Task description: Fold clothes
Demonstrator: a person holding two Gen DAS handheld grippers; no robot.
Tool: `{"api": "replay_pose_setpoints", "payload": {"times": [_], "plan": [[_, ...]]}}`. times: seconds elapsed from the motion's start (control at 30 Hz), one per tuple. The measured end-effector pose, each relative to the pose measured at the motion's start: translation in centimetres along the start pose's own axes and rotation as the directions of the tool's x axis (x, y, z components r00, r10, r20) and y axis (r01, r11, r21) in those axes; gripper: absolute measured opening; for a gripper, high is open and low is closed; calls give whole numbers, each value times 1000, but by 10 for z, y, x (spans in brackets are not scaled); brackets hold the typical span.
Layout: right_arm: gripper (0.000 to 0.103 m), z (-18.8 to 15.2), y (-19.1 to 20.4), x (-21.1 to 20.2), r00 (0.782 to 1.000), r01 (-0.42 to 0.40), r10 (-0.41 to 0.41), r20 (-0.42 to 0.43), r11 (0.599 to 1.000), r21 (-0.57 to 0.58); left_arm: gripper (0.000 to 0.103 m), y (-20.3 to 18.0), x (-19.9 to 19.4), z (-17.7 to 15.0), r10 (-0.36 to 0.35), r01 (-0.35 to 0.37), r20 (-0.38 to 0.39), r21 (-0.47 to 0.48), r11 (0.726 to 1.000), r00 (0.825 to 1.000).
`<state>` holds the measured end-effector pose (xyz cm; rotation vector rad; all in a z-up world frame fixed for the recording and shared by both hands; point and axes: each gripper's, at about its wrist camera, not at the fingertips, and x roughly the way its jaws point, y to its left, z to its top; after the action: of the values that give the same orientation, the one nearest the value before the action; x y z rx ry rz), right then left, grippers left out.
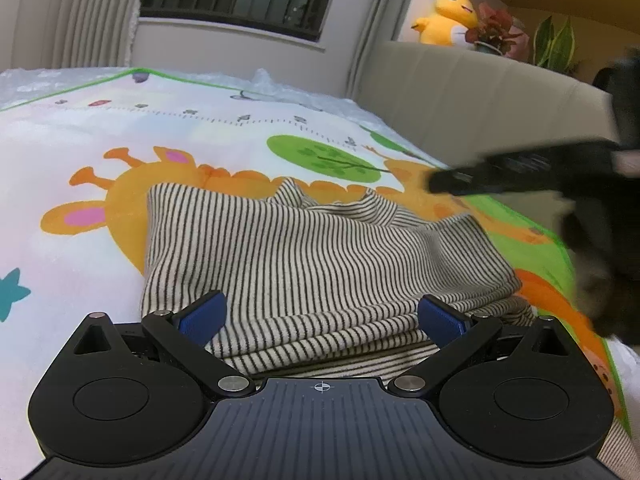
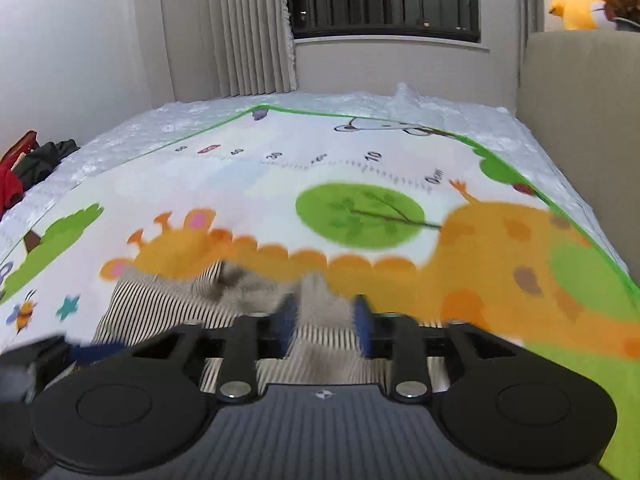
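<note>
A black-and-white striped garment (image 1: 320, 248) lies folded in layers on a cartoon giraffe mat (image 1: 80, 160). My left gripper (image 1: 322, 316) hangs open just over the garment's near folded edge, its blue pads (image 1: 202, 316) spread wide with striped cloth showing between them. In the right wrist view the garment (image 2: 160, 304) is blurred. My right gripper (image 2: 324, 320) is over its right part, jaws apart with a gap between the blue pads (image 2: 362, 320), and I see nothing pinched. From the left wrist view the right gripper (image 1: 500, 172) is a black blur at the garment's far right.
A beige upholstered panel (image 1: 480, 96) borders the mat on the right, topped by a yellow plush toy (image 1: 448, 20) and potted plants (image 1: 496, 28). Curtains and a barred window (image 2: 384, 0) stand behind. Red and dark clothes (image 2: 28, 168) lie heaped at the far left edge.
</note>
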<state>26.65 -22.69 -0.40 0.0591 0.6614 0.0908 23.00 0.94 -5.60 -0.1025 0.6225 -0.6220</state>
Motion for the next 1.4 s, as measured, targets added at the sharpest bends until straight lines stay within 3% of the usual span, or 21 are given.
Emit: {"api": "replay_pose_setpoints", "payload": {"times": [0.13, 0.27, 0.3, 0.33, 0.37, 0.4, 0.43, 0.47, 0.57, 0.63, 0.7, 0.8, 0.93, 1.03, 1.17, 1.3, 1.4], "plan": [[53, 10, 6, 47, 999, 13, -14, -50, 1000, -22, 103, 6, -3, -1, -30, 31, 21, -32, 999, 999], [54, -3, 14, 83, 991, 34, -42, -129, 998, -61, 103, 10, -5, -1, -50, 52, 32, -56, 997, 998], [51, -6, 15, 83, 991, 34, -43, -129, 997, -67, 103, 11, -5, -1, -54, 56, 35, -60, 997, 998], [36, -8, 16, 80, 992, 31, -40, -123, 997, -73, 103, 13, -7, -1, -65, 68, 49, -72, 995, 997], [29, -9, 17, 77, 992, 28, -37, -117, 996, -79, 103, 16, -9, -1, -76, 81, 64, -83, 993, 995], [14, -10, 18, 69, 994, 19, -28, -108, 996, -85, 103, 21, -17, 1, -90, 101, 90, -114, 988, 992], [11, -9, 19, 57, 995, 4, -12, -95, 996, -90, 103, 26, -24, 3, -104, 121, 117, -144, 982, 988], [11, -8, 19, 45, 997, -12, 4, -82, 995, -95, 103, 31, -32, 5, -117, 141, 144, -174, 975, 983], [10, -12, 17, -11, 995, -103, 102, -22, 991, -81, 103, 44, -67, 13, -64, 119, 226, -241, 963, 972], [10, -23, 14, -51, 988, -154, 155, 11, 986, -59, 103, 53, -85, 18, -30, 104, 254, -285, 953, 967], [9, -41, 11, -85, 982, -186, 187, 37, 982, -31, 103, 59, -91, 23, -21, 96, 237, -311, 946, 971], [10, -74, 8, -119, 970, -240, 239, 46, 970, 34, 103, 48, -96, 28, -45, 109, 220, -290, 951, 974], [10, -121, 18, -132, 965, -261, 261, 13, 964, 43, 103, 20, -105, 35, -79, 132, 227, -226, 965, 971], [10, -147, 28, -130, 972, -236, 236, -5, 971, 37, 103, -5, -117, 40, -89, 130, 245, -159, 979, 966], [12, -162, 41, -133, 979, -200, 200, 23, 980, 0, 103, -37, -129, 39, -161, 179, 240, -56, 982, 957], [13, -164, 49, -138, 980, -194, 196, 35, 980, -40, 103, -59, -125, 21, -238, 234, 145, 45, 971, 960], [13, -168, 45, -146, 979, -201, 203, 28, 978, -46, 103, -58, -113, -1, -185, 180, 45, 98, 979, 982]]}}
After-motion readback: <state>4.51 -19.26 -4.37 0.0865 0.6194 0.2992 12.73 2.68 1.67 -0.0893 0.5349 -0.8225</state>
